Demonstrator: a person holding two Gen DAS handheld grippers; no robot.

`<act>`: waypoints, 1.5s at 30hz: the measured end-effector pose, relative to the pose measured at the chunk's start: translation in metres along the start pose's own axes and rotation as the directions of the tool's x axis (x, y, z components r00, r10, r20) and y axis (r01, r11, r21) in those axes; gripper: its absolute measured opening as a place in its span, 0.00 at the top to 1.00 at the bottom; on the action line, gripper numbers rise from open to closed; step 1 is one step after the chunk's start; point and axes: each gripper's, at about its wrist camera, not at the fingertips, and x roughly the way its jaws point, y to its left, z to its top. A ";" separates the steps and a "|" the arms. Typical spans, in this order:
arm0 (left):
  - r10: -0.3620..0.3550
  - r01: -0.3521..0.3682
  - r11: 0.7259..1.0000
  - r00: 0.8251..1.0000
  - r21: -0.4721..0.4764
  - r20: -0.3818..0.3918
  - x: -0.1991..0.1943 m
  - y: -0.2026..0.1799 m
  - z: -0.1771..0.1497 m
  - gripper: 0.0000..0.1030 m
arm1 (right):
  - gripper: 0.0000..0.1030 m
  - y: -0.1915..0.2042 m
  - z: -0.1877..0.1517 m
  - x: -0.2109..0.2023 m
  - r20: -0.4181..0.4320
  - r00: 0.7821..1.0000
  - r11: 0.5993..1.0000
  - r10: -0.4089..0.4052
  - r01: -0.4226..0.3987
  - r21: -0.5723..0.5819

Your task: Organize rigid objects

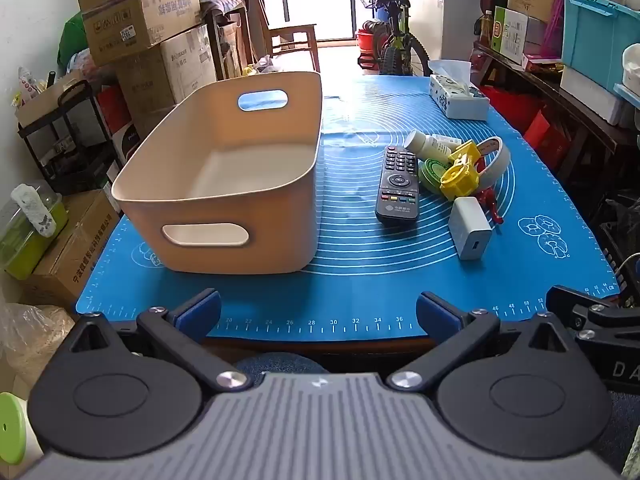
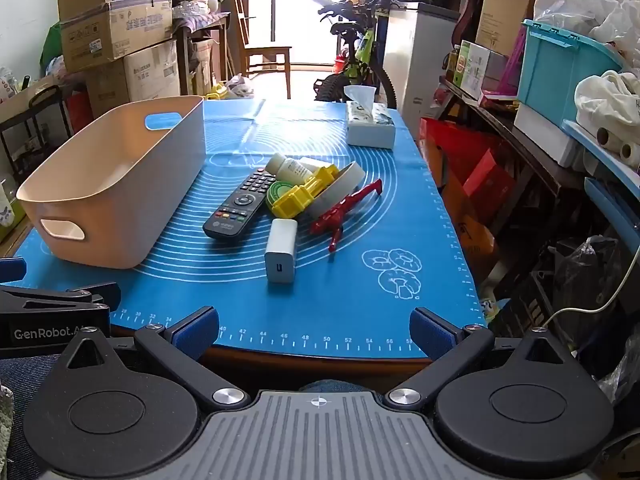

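- The left tongs (image 1: 318,312) are held wide open, and nothing is held between the blue pads (image 1: 200,312).
- The left tongs are tipped downward.
- The right tongs (image 2: 316,330) are held wide open too, with nothing between the pads (image 2: 430,330).
- The right tongs are tipped downward the same way.
- The two tongs are kept side by side, each seen at the edge of the other's view.
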 end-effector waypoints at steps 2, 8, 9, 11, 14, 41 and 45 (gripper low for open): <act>-0.003 0.003 1.000 1.000 -0.003 -0.002 0.000 0.000 0.000 0.01 | 0.03 0.000 0.000 0.000 -0.001 1.000 1.000 0.000 0.000 -0.001; -0.001 0.001 1.000 1.000 0.002 0.000 0.000 -0.001 0.000 0.01 | 0.03 0.000 0.000 0.000 0.002 1.000 1.000 0.000 0.000 0.001; -0.004 0.004 1.000 1.000 -0.003 -0.001 0.000 0.000 0.000 0.01 | 0.03 0.000 0.000 0.000 0.001 1.000 1.000 0.000 0.000 0.002; -0.004 0.004 1.000 1.000 -0.002 0.000 0.000 0.000 0.000 0.01 | 0.02 0.001 0.000 0.000 0.002 1.000 1.000 -0.002 0.002 0.000; -0.005 0.005 1.000 1.000 -0.004 -0.001 0.000 0.000 0.000 0.01 | 0.03 0.000 0.000 0.000 0.001 1.000 1.000 -0.002 0.002 0.000; -0.003 0.003 1.000 1.000 -0.003 0.004 0.001 0.004 -0.004 0.01 | 0.03 -0.002 0.001 0.006 -0.016 1.000 1.000 0.001 -0.001 0.003; -0.003 0.003 1.000 1.000 -0.001 0.003 0.001 0.003 -0.003 0.01 | 0.03 -0.002 0.001 0.006 -0.016 1.000 1.000 0.000 0.000 0.003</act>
